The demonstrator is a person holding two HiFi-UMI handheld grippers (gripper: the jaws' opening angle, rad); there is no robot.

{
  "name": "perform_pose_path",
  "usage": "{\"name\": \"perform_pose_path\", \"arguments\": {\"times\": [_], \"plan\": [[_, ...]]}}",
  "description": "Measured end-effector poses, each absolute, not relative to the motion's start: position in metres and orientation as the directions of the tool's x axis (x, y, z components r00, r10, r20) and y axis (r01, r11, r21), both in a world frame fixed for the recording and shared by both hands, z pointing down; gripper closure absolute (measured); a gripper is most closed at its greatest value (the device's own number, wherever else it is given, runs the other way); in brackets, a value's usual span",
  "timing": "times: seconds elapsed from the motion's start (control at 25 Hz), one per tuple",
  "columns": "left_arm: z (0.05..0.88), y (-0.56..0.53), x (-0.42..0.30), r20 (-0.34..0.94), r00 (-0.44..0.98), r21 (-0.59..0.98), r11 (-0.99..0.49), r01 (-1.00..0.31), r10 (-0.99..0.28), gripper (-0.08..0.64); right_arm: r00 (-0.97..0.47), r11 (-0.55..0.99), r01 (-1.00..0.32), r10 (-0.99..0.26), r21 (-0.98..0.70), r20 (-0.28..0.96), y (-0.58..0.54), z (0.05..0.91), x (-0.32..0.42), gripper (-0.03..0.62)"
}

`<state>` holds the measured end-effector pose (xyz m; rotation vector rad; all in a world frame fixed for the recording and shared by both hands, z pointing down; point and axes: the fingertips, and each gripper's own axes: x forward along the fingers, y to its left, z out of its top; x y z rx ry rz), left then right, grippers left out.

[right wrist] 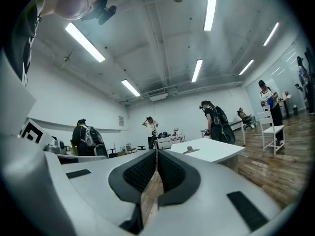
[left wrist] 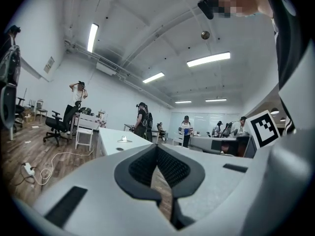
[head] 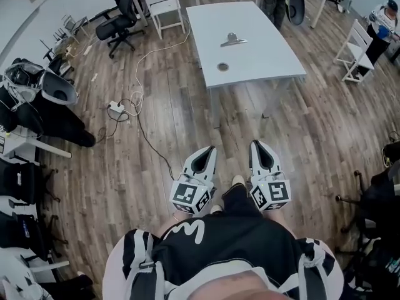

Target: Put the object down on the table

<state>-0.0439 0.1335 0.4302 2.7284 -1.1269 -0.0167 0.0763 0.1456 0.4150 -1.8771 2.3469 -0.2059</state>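
The left gripper [head: 210, 149] and the right gripper [head: 256, 144] were level with jaws together (nothing between them), well apart from the white table [head: 262, 49].

The worktop [head: 262, 49] at twelve o'clock is plain white, with a silver-grey clip [head: 233, 40] and a small dark round thing [head: 222, 67] on it. The floor [head: 312, 130] is brown wood-grain planks, crossed by a white cable [head: 145, 58]. The left hand-held gripper [head: 209, 150] and the right hand-held gripper [head: 256, 145] are pale grey with black pads and black-and-white square markers. The office chair [head: 119, 20] at eleven o'clock is black.
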Motion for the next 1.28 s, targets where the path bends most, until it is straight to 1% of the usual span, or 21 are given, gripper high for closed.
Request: {"name": "perform_pose_path", "arguments": {"times": [0.16, 0.52, 0.72, 1.08, 1.28], "plan": [[0.434, 0.164, -0.046, 0.056, 0.742, 0.177, -0.725, -0.666, -0.668, 0.555, -0.197, 0.197, -0.964, -0.98, -0.179, -0.016, 0.178, 0.415, 0.068, 0.568], [0.407, 0.189, -0.051, -0.004, 0.752, 0.139, -0.745, -0.652, -0.659, 0.555, -0.231, 0.238, -0.963, -0.971, -0.125, -0.065, 0.197, 0.387, 0.045, 0.568], [0.417, 0.196, -0.052, 0.021, 0.766, 0.151, -0.755, -0.638, -0.643, 0.555, -0.234, 0.236, -0.969, -0.971, -0.077, -0.044, 0.204, 0.394, 0.038, 0.574], [0.404, 0.204, -0.049, -0.029, 0.774, 0.142, -0.769, -0.624, -0.633, 0.555, -0.253, 0.256, -0.965, -0.966, -0.057, -0.057, 0.214, 0.386, 0.029, 0.574], [0.403, 0.204, -0.048, -0.03, 0.783, 0.134, -0.779, -0.613, -0.621, 0.555, -0.24, 0.243, -0.968, -0.97, -0.059, -0.048, 0.214, 0.39, 0.03, 0.574]]}}
